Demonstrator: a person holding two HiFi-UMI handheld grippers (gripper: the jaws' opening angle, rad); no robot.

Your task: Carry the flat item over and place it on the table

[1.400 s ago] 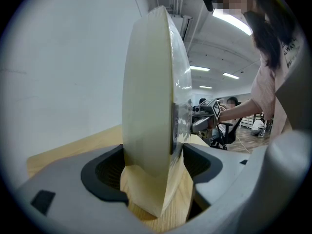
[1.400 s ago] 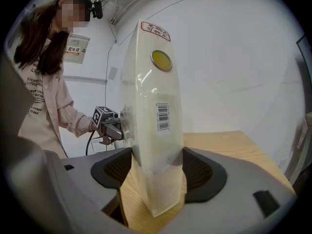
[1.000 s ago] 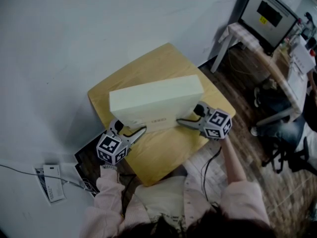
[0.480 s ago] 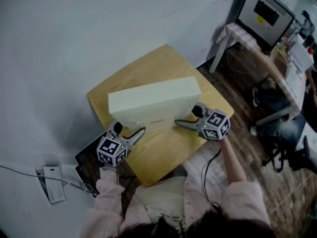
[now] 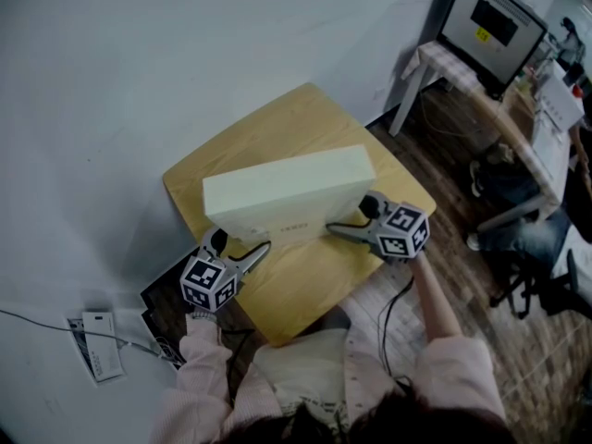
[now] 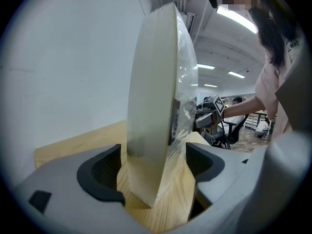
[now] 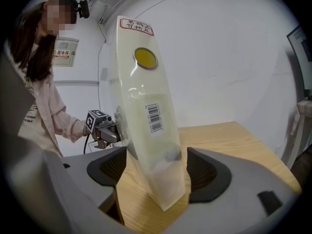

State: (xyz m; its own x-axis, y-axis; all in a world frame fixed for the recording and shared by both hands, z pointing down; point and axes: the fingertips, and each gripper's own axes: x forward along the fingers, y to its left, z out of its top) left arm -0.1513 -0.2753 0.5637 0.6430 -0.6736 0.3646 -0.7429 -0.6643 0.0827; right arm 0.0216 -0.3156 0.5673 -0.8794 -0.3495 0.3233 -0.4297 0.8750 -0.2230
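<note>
The jaws of the left gripper (image 6: 153, 167) have just been opening and now stand released, one on each side of the left end of the flat box (image 5: 287, 188), with the pads clear of it. The box rests on its long edge on the counter (image 5: 305, 285). At the box's right end, the jaws of the right gripper (image 7: 160, 168) have just opened likewise and grip nothing. The placing looks done; I judge that only drawing both grippers back remains.
</note>
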